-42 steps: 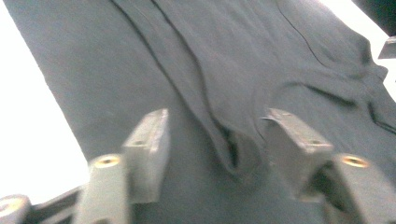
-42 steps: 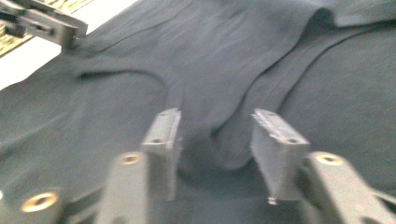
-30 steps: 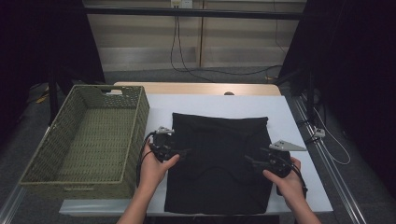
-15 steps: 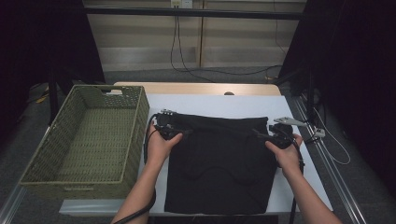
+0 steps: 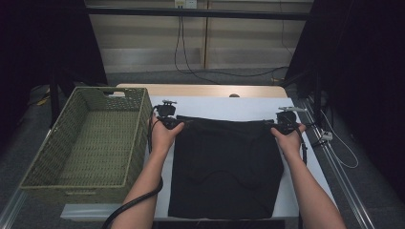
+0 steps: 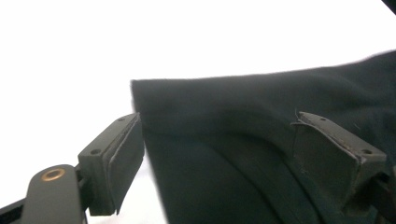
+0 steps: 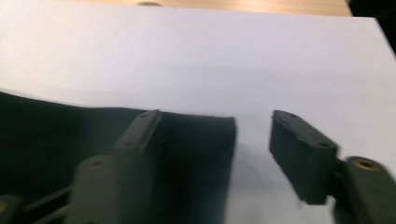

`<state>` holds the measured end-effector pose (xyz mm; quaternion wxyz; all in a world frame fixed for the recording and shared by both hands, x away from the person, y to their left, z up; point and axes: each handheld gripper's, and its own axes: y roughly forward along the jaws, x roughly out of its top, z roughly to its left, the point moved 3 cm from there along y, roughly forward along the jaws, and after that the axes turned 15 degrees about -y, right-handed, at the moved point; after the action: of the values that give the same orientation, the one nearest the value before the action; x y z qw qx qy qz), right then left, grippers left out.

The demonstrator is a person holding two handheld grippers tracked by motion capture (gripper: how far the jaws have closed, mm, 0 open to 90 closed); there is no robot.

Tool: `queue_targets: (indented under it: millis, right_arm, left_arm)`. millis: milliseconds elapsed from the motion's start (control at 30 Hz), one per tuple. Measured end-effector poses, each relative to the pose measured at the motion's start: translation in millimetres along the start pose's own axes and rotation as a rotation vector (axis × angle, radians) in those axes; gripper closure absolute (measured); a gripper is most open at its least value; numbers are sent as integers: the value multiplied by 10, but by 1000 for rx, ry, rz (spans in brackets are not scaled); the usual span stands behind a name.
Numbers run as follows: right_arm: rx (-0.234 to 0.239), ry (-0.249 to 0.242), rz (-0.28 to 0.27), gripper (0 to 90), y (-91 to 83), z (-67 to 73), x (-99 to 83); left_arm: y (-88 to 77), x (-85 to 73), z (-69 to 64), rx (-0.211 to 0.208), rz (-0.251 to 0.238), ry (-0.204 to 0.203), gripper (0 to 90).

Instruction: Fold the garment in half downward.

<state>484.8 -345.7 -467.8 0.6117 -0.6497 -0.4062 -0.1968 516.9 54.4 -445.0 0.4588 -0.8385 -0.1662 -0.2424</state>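
Note:
A black cloth [image 5: 224, 162] lies flat on the white table [image 5: 229, 106]. My left gripper [image 5: 177, 123] is at the cloth's far left corner, and my right gripper [image 5: 272, 125] is at its far right corner. In the left gripper view the left gripper [image 6: 215, 121] stands open, straddling the corner of the cloth [image 6: 261, 95] without pressing it. In the right gripper view the right gripper [image 7: 215, 116] has just been closing. The corner of the cloth [image 7: 46, 135] lies between its jaws, with a gap still showing beside the outer jaw.
A green woven basket [image 5: 138, 125] with nothing in it stands at the left, close to my left hand. A wooden strip [image 5: 200, 89] borders the table's far edge. Cables [image 5: 334, 138] trail past the right edge. White table surface shows beyond the cloth.
Both hands have moved away from the person along the cloth's sides, from about its middle to its far corners. The cloth still lies flat.

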Motion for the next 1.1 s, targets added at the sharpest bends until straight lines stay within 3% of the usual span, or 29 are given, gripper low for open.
queue_targets:
  millis: [33, 133, 167, 267, 300, 433, 533, 600, 667, 700, 733, 800, 867, 1000, 1033, 1100]
  right_arm:
    - [-2, -16, 12, 393, 30, -3, -17]
    - [33, 40, 39, 488, 118, -18, -95]
    - [30, 46, 25, 506, 136, -21, -107]
    - [38, 25, 29, 563, 137, -12, -102]
    - [71, 35, 24, 684, 131, 17, -94]
    - [63, 20, 27, 721, 127, 51, -94]
    - [61, 2, 13, 731, 136, 50, -95]
    - [67, 0, 19, 760, 126, 65, -95]
    - [72, -10, 14, 801, 126, 80, -93]
    - [72, -10, 14, 801, 126, 80, -93]
    - [75, -26, 15, 833, 124, 100, -89]
    - [70, -35, 14, 843, 122, 105, -89]
    - [88, -23, 9, 847, 119, 101, -92]
    - [109, 30, 1, 857, 111, 47, -105]
    - [113, 46, 3, 858, 105, 41, -102]
    - [95, 40, -9, 860, 99, 5, -87]
  left_arm:
    - [14, 26, 26, 12, -12, 5, 171]
    - [58, 85, 105, 31, -15, -19, 178]
    - [69, 99, 123, 39, -25, -19, 184]
    - [111, 126, 170, 52, -30, -34, 195]
    - [153, 155, 215, 77, -47, -42, 209]
    - [245, 200, 256, 91, -59, -53, 234]
    - [302, 195, 263, 73, -47, -73, 267]
    - [368, 165, 279, 84, -32, -71, 328]
    - [390, 154, 251, 84, -54, -57, 388]
    - [390, 154, 251, 84, -54, -57, 486]
    - [376, 132, 229, 89, -20, -35, 527]
    - [371, 112, 209, 86, -1, -26, 660]
    - [357, 102, 202, 86, 28, -37, 802]
    - [331, 120, 184, 109, 42, 4, 857]
    - [298, 156, 171, 132, 26, 35, 859]
    - [253, 212, 166, 152, -2, 46, 861]
